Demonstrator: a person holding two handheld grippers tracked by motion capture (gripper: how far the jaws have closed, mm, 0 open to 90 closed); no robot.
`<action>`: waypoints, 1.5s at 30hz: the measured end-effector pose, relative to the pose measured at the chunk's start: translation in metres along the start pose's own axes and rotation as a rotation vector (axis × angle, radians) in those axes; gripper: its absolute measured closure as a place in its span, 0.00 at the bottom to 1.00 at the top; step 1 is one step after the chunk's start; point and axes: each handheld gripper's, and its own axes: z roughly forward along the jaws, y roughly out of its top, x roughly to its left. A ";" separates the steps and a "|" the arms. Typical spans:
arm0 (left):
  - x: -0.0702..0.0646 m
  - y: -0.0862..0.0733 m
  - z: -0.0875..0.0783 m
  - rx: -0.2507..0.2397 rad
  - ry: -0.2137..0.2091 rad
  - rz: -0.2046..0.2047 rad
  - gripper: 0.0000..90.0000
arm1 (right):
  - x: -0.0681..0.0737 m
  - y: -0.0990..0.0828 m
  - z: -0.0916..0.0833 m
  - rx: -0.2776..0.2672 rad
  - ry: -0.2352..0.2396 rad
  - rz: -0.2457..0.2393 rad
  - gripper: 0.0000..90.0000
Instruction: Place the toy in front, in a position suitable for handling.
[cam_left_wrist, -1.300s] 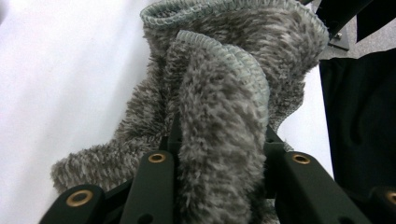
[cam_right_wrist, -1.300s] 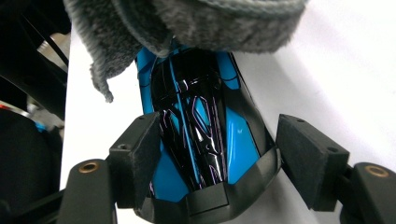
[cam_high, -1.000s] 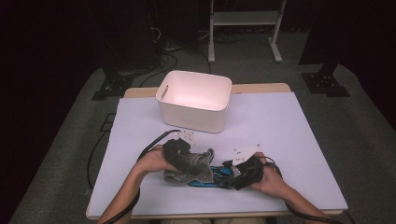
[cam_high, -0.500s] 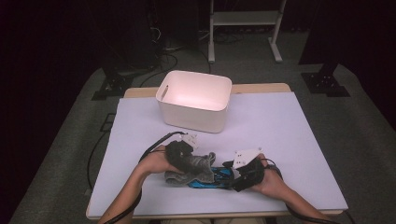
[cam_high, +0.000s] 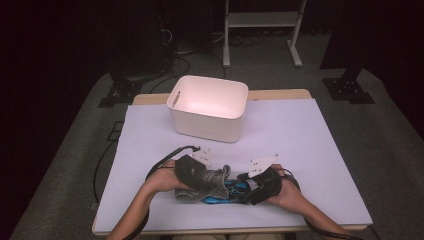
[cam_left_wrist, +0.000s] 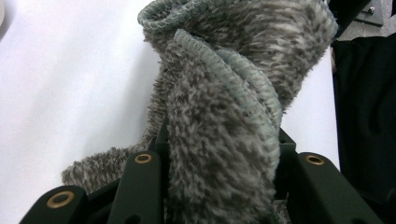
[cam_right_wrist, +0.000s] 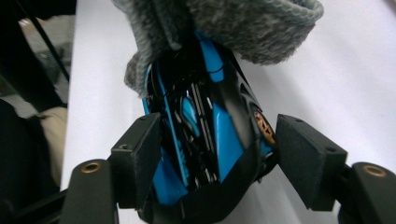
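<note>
1. Near the front edge of the tabletop (cam_high: 310, 130), the person's 2 hands meet over a grey fuzzy cloth (cam_high: 205, 181) and a blue and black toy car (cam_high: 227, 192).
2. The left gripper (cam_high: 212, 172) has its jaws clamped on a bunched fold of the cloth; in the left gripper view the pile (cam_left_wrist: 219, 140) bulges up between the 2 black jaws, which have just been closing on it.
3. The cloth drapes over the front part of the car, covering its far end in the right gripper view (cam_right_wrist: 243, 28).
4. The right gripper (cam_high: 245, 189) has its jaws on either side of the car (cam_right_wrist: 205, 135). The left pad lies against the car's side, the right pad sits just beside it with a sliver of gap, so I cannot tell if it truly grips; these jaws have just been opening slightly.
5. A white bin (cam_high: 207, 107) stands farther back, well apart from the hands.
</note>
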 end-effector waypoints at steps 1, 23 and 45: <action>-0.001 0.000 0.000 -0.003 0.001 0.003 0.66 | -0.002 0.001 0.001 0.000 0.020 0.015 0.35; -0.015 -0.005 -0.018 -0.092 -0.148 0.031 0.75 | 0.018 0.018 0.027 0.087 0.216 -0.071 0.60; -0.006 0.006 -0.021 -0.023 0.035 0.067 0.81 | -0.016 0.021 0.020 0.027 0.165 -0.039 0.51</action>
